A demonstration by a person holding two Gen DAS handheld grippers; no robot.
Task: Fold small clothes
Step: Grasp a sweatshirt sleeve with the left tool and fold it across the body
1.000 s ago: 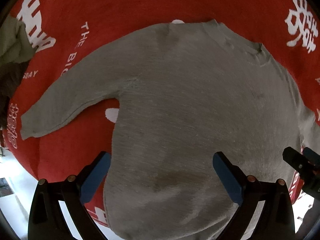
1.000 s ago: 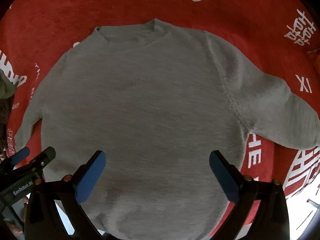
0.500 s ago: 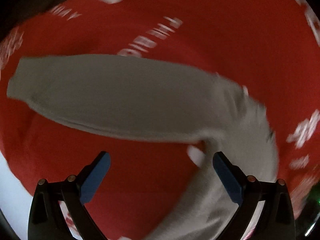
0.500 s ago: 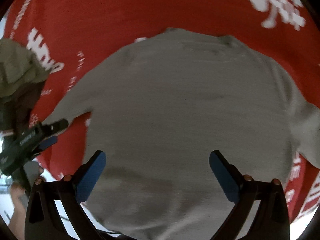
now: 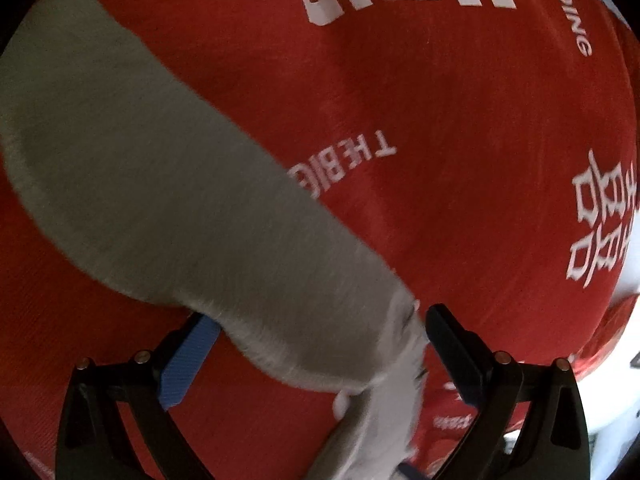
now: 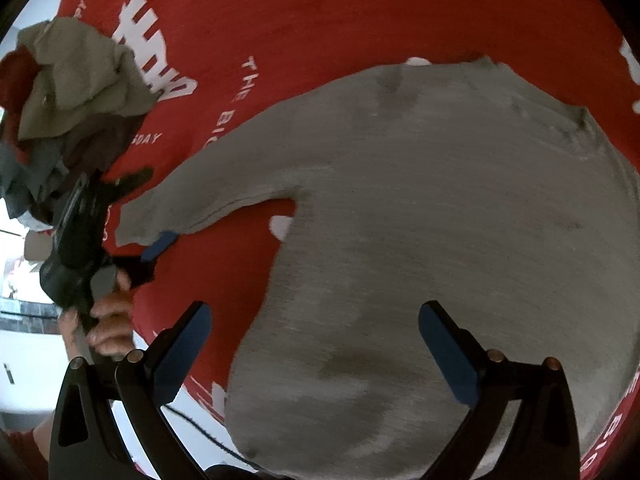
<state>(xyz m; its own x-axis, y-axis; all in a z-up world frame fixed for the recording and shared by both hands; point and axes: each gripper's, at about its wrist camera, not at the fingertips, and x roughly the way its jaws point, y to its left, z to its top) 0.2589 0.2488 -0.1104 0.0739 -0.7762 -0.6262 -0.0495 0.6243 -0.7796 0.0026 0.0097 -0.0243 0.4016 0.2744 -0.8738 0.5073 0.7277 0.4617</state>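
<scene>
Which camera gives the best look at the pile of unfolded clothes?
The right wrist view. It shows the pile of unfolded clothes whole at the upper left, on the red cloth, beyond the left gripper. The left wrist view shows none of it, only the sweater's sleeve.

Dim, even indoor light is falling on the red cloth [image 5: 460, 100] in both views, with no glare. Beyond the cloth's lower left edge in the right wrist view, a bright white area [image 6: 24, 360] is washing out. Motion blur is smearing the grey sweater [image 5: 180, 200] and white lettering. Fisheye bending is curving the cloth's edges, and black vignette is closing the corners
</scene>
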